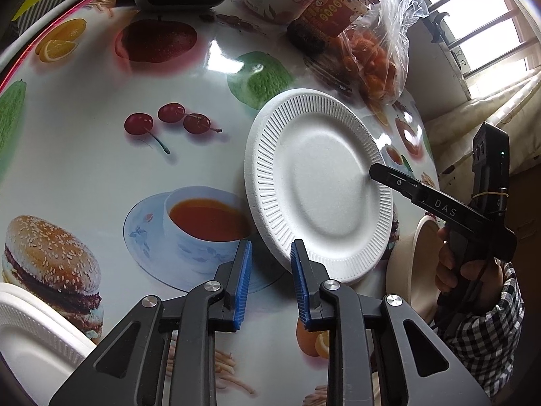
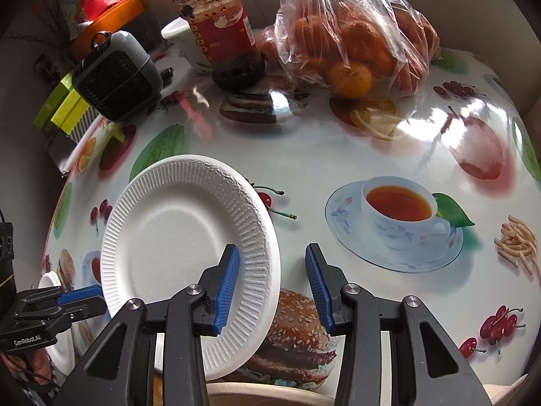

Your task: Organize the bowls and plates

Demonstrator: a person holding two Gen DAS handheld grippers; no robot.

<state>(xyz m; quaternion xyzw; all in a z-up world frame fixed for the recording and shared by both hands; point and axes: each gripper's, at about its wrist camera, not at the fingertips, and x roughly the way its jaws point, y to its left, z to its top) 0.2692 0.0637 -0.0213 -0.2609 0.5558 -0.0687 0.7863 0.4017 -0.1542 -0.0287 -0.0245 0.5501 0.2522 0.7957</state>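
A white foam plate (image 1: 318, 186) with a ribbed rim is tilted up on its edge over the fruit-print table. It also shows in the right wrist view (image 2: 175, 233). My left gripper (image 1: 270, 284) is open, and the plate's near rim lies just past its right pad. My right gripper (image 2: 272, 287) is open; its left pad lies over the plate's rim and its right pad is clear of it. In the left wrist view the right gripper's finger (image 1: 399, 182) reaches over the plate's far rim. A beige bowl (image 1: 419, 264) sits under the right hand. Another white plate (image 1: 30, 335) lies at lower left.
A dirty jar (image 2: 219, 30), a bag of oranges (image 2: 351, 34), a white cup (image 2: 182, 40) and a small grey heater (image 2: 118, 74) stand at the table's far side. The table (image 2: 338, 155) carries printed pictures of fruit, tea and a burger.
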